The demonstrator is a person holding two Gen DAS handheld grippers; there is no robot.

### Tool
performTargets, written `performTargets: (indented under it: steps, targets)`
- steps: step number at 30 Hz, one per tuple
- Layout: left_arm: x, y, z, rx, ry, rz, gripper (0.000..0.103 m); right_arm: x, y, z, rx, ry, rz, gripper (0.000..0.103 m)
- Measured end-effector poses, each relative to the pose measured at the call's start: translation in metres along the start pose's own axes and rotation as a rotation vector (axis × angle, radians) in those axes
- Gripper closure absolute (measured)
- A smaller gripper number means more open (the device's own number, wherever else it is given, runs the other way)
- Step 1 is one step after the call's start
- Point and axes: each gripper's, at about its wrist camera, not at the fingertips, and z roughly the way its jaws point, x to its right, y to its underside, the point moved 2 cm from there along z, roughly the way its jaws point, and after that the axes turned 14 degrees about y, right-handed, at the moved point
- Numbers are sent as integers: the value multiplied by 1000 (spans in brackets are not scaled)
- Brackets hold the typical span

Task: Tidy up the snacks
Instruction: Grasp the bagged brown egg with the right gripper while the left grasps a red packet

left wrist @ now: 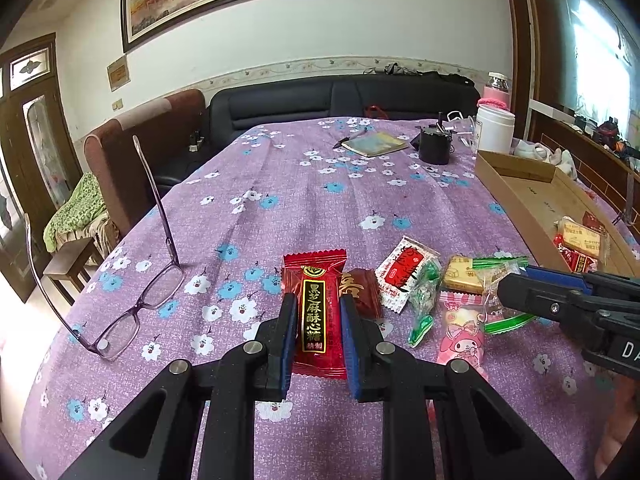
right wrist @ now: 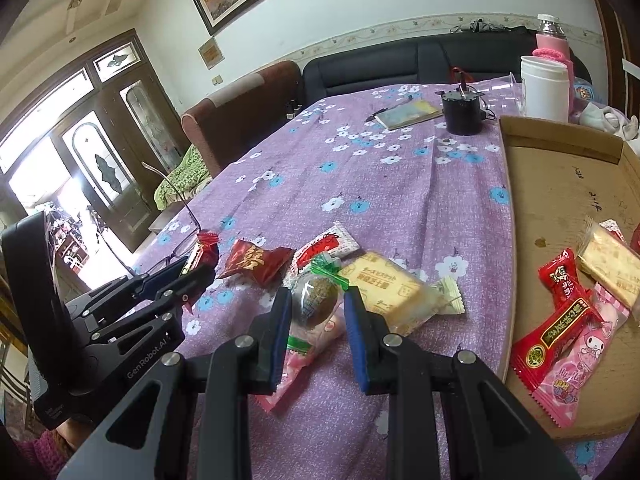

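At the far left of the purple flowered tablecloth [left wrist: 280,184] lie upturned glasses [left wrist: 132,312] with their arms sticking up. Next comes the left gripper [left wrist: 318,316], its 2 blue-padded fingers [left wrist: 289,332] closed on a long red candy packet with gold lettering [left wrist: 316,312], which it grips by its sides. Just behind that packet's right edge sits a dark red wrapped sweet [left wrist: 362,290], and beside it a white and red packet [left wrist: 402,274]. Further right the loose pile goes on: a pink cartoon-print packet [left wrist: 460,334] and a yellow biscuit pack [left wrist: 464,276], close together and partly overlapping. The right gripper [right wrist: 318,312] is at this pile, its fingers [right wrist: 358,320] pressed against either side of a clear green-trimmed wrapper holding a dark egg-shaped snack [right wrist: 316,298], which rests on top of the pink packet. At the far right lies a shallow cardboard tray [right wrist: 560,184], already holding several snacks: 2 red packets [right wrist: 554,338], another pink cartoon packet [right wrist: 576,364] and a biscuit pack [right wrist: 608,260]. Beyond, near the table's far edge, stand a notebook with a pen [left wrist: 374,143], a black cylinder [left wrist: 435,146] and a white jar [left wrist: 495,128].
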Motion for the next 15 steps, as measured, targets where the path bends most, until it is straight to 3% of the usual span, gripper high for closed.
performTargets:
  steps: [15]
  targets:
    - [2, 0, -3, 10, 8, 11, 81, 10, -1, -4, 13, 14, 33, 77]
